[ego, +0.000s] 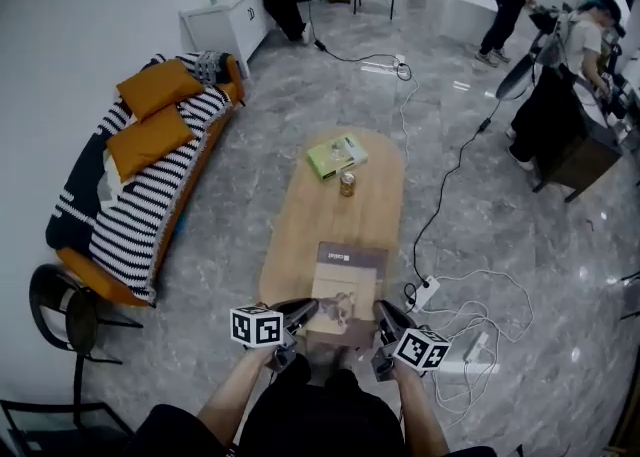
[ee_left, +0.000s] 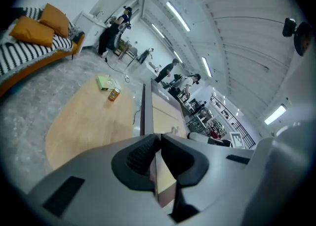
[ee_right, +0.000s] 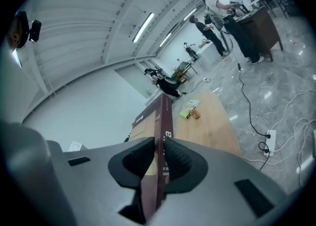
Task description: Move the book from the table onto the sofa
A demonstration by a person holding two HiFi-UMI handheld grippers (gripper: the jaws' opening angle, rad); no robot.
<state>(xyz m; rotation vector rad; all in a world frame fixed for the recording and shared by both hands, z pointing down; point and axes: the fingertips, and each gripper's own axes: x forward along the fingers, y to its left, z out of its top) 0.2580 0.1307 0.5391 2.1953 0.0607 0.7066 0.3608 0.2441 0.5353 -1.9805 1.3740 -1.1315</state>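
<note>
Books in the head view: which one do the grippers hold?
The brown book, gripped by the left gripper and right gripper; the green book lies free by the can.

My head camera looks steeply down from above the near end of the counter [ego: 335, 220], with the sofa [ego: 130, 205] at its left. The camera on my left gripper [ee_left: 158, 153] sits just behind the jaws, edge-on to the book [ee_left: 165, 116] they clamp, and faces along the counter. The one on my right gripper [ee_right: 160, 158] does likewise from the book's other side. All three share the counter's far end with its can [ego: 347, 183].
</note>
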